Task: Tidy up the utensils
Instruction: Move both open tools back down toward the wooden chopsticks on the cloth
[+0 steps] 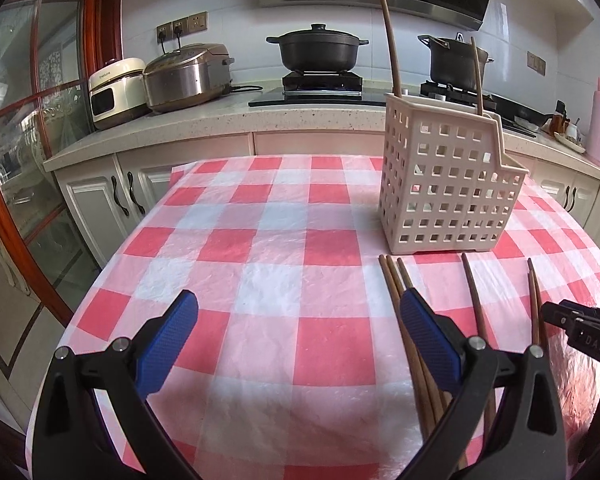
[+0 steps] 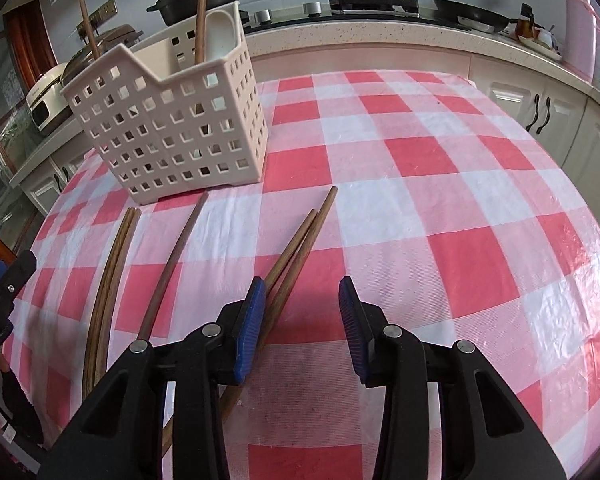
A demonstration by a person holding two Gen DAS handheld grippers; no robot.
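Currently both sets of tongs wide open, nothing gripped: left tongs (image 1: 298, 320) hovering over bare tablecloth (image 1: 260, 248), right tongs (image 2: 302, 304) low over the cloth with the left pad (image 2: 251, 328) right against a pair of chopsticks (image 2: 300, 236). Five loose chopsticks on the cloth in front of the holder (image 2: 172, 120): a touching pair (image 2: 114, 264) far left, a single (image 2: 176, 252) in the middle, then that crossed pair. Two more already upright in the holder. Likely risks: closing on the crossed pair and catching only one, or pinching both and scissoring them; sticks round and smooth, so probably prone to rolling or pivoting in the pads. Thin plastic cloth may bunch up under a low grab. Holder looks light, could tip or slide if a stick tip hits the rim on insertion.
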